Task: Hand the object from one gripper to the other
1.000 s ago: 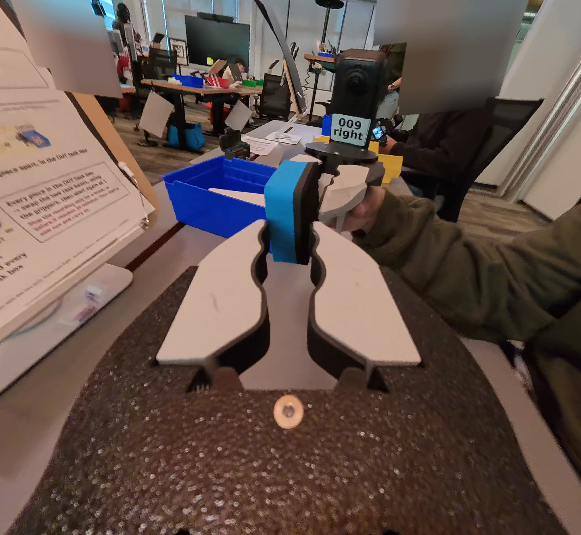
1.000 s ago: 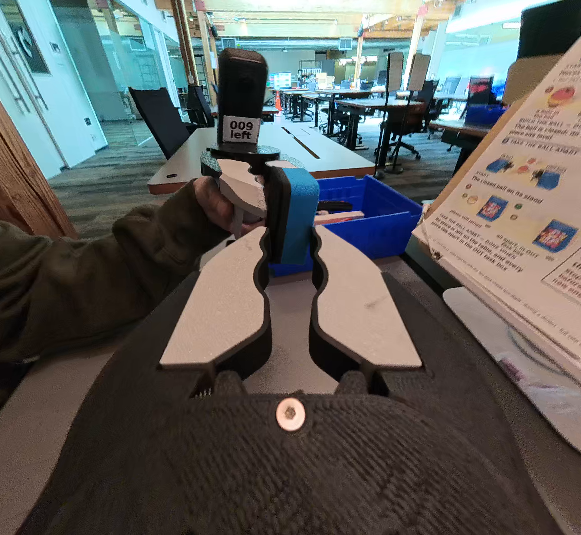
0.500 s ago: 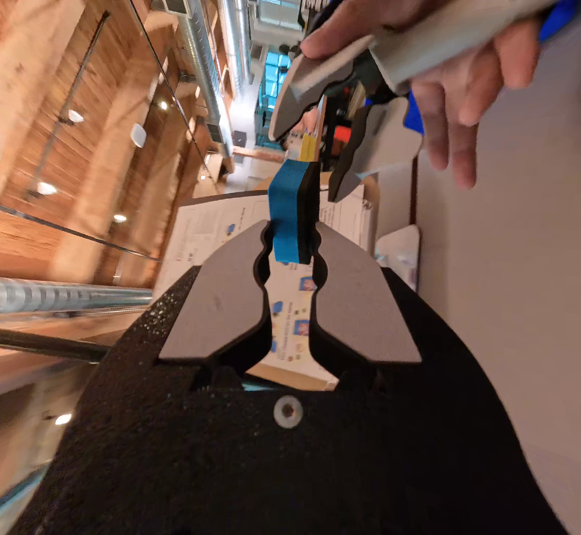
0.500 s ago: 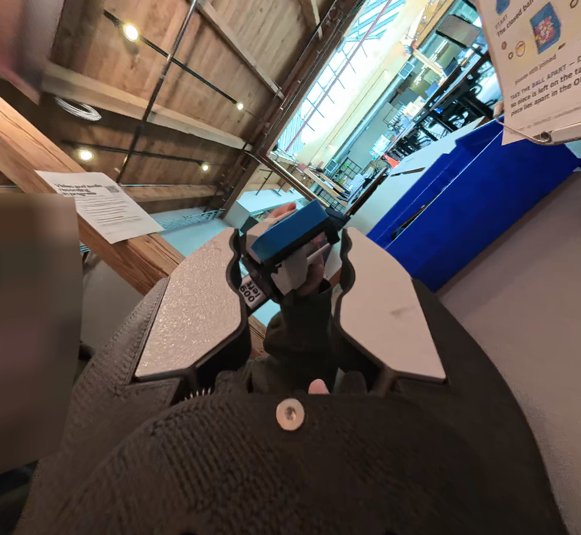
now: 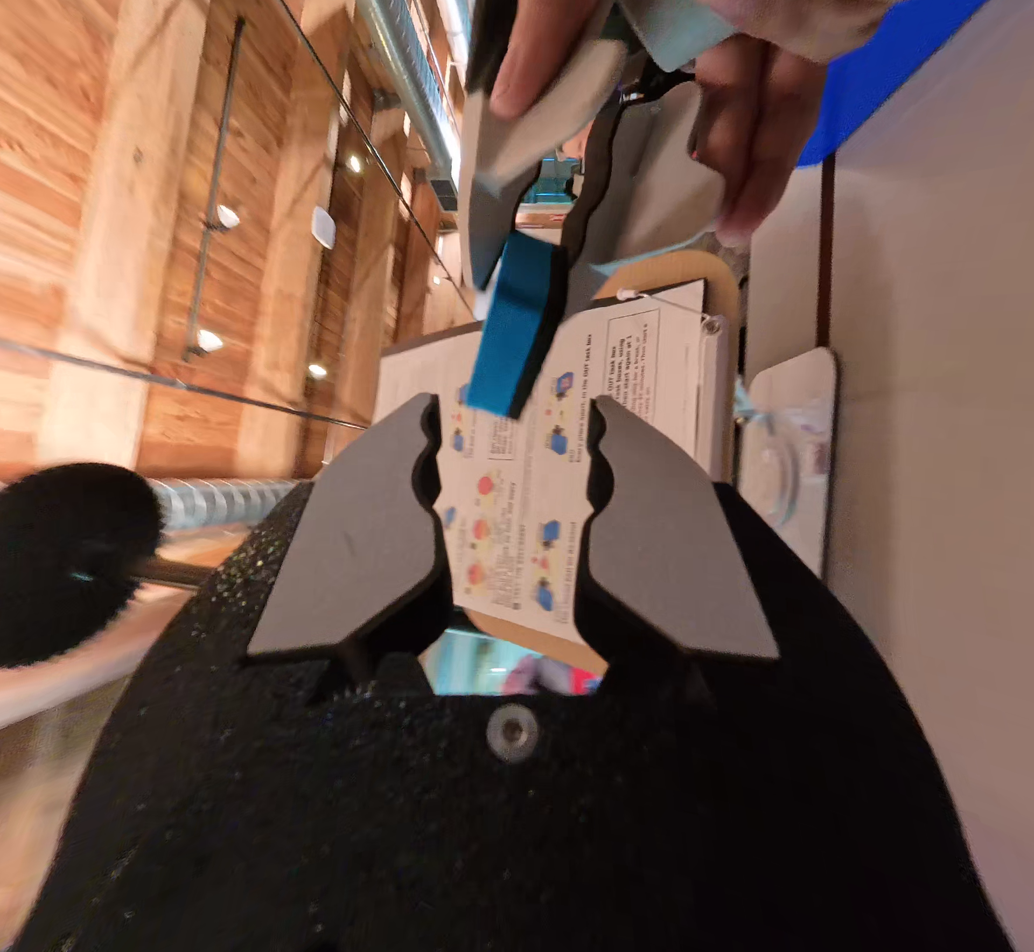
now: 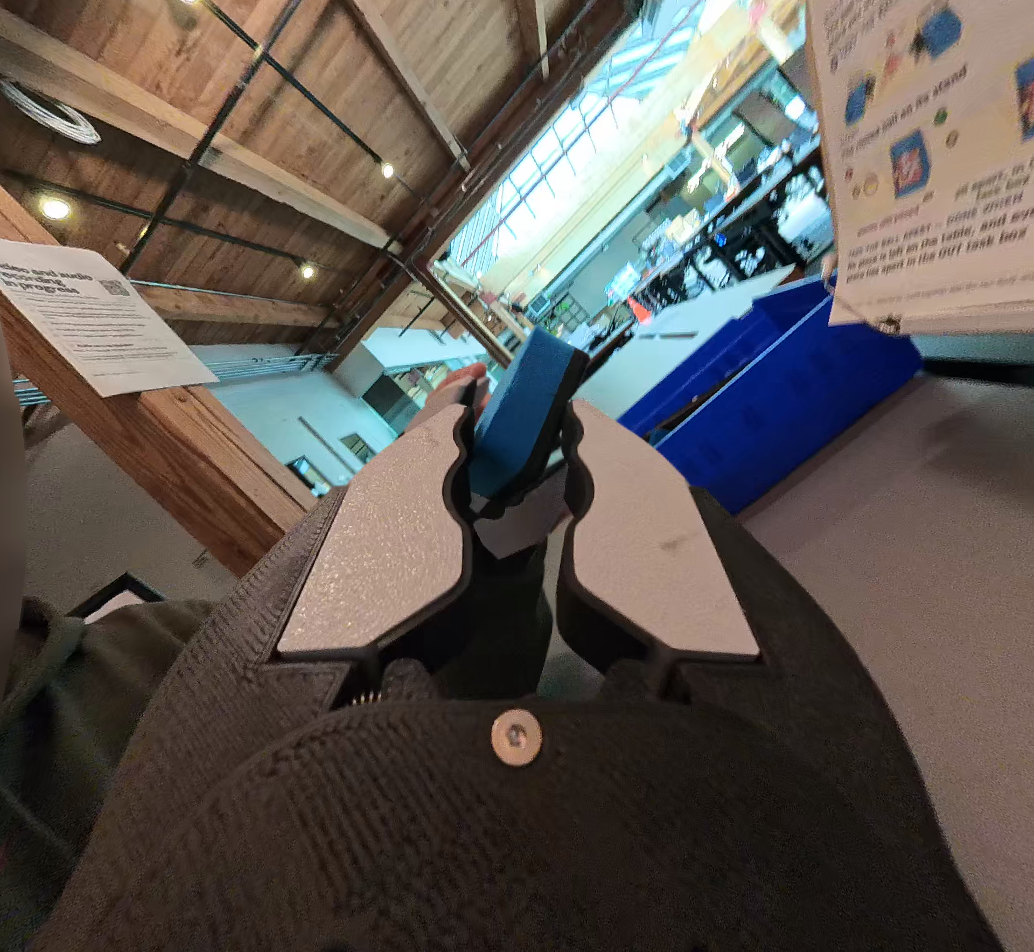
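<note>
The object is a blue foam block with a black face (image 5: pixel 512 343). In the left wrist view the right gripper (image 5: pixel 526 264), held by a hand (image 5: pixel 750 102), comes in from the top and is shut on the block's upper end. My left gripper (image 5: pixel 515 410) is open, its jaws spread wide, and the block's lower end hangs just at its fingertips without touching them. In the right wrist view my right gripper (image 6: pixel 517 416) is shut on the block (image 6: pixel 520 393), which tilts up to the right. A grey finger of the left gripper (image 6: pixel 515 527) shows just below the block.
Both views are rolled sideways and show a wooden ceiling with pipes. A blue bin (image 6: pixel 755 421) stands on the grey table (image 6: pixel 895 533). An instruction sheet on a stand (image 5: pixel 565 477) is behind the left gripper; it also shows in the right wrist view (image 6: pixel 923 141).
Half a second ago my left gripper was shut on the block and the right gripper was open around it. Now the right gripper has shut on the block and the left has opened.
</note>
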### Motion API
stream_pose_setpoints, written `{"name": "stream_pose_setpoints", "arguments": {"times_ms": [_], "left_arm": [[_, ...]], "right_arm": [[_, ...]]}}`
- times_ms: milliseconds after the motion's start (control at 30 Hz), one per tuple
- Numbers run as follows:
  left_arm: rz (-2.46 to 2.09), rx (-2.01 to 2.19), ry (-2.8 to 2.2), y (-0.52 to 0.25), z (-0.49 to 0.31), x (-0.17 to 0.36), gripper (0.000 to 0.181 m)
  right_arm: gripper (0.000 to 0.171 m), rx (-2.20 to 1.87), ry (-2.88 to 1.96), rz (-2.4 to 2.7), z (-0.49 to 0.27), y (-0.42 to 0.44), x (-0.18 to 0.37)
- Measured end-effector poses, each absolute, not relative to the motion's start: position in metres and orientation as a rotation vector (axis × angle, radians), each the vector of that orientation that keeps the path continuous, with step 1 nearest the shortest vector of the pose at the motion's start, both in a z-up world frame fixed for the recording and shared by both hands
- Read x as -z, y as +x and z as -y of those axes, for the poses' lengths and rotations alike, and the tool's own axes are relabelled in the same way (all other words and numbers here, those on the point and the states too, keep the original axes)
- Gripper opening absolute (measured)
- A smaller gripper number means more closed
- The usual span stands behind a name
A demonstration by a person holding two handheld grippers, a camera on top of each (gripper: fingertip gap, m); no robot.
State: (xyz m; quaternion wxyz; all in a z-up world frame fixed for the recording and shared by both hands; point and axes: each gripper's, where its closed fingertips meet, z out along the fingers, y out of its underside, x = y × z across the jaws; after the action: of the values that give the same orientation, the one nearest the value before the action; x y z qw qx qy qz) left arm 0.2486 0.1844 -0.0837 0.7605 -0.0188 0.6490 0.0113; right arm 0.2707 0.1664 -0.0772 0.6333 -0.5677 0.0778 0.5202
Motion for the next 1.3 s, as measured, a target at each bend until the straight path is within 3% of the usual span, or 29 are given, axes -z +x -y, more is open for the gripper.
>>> {"name": "stream_pose_setpoints", "arguments": {"times_ms": [300,400,633,733,867,933,1033,1133,1300], "left_arm": [[-1.461,1.393,-0.852,0.239,-0.172,0.061,0.072],[-1.418,1.249,-0.700,0.238,-0.170,0.057,0.082],[-1.408,1.043,-0.669,0.246,-0.177,0.065,0.069],[-1.402,1.054,-0.661,0.244,-0.177,0.062,0.054],[-1.423,1.077,-0.655,0.242,-0.177,0.062,0.053],[-1.442,1.181,-0.671,0.238,-0.174,0.061,0.053],[-1.540,1.497,-0.691,0.223,-0.161,0.061,0.052],[-1.644,1.726,-0.698,0.205,-0.154,0.066,0.053],[-1.770,1.771,-0.708,0.194,-0.154,0.081,0.052]], "right_arm": [[0.030,-0.914,-1.211,-0.108,-0.156,0.284,0.051],[0.030,-0.890,-1.280,-0.083,-0.165,0.270,0.054],[0.030,-0.879,-1.314,-0.033,-0.171,0.247,0.049],[0.029,-0.841,-1.322,-0.040,-0.172,0.249,0.050],[0.030,-0.843,-1.319,-0.024,-0.172,0.247,0.050],[0.035,-0.799,-1.314,0.050,-0.168,0.243,0.049],[0.066,-0.639,-1.293,0.208,-0.156,0.236,0.045],[0.069,-0.496,-1.281,0.351,-0.146,0.226,0.043],[0.072,-0.442,-1.370,0.562,-0.143,0.200,0.064]]}}
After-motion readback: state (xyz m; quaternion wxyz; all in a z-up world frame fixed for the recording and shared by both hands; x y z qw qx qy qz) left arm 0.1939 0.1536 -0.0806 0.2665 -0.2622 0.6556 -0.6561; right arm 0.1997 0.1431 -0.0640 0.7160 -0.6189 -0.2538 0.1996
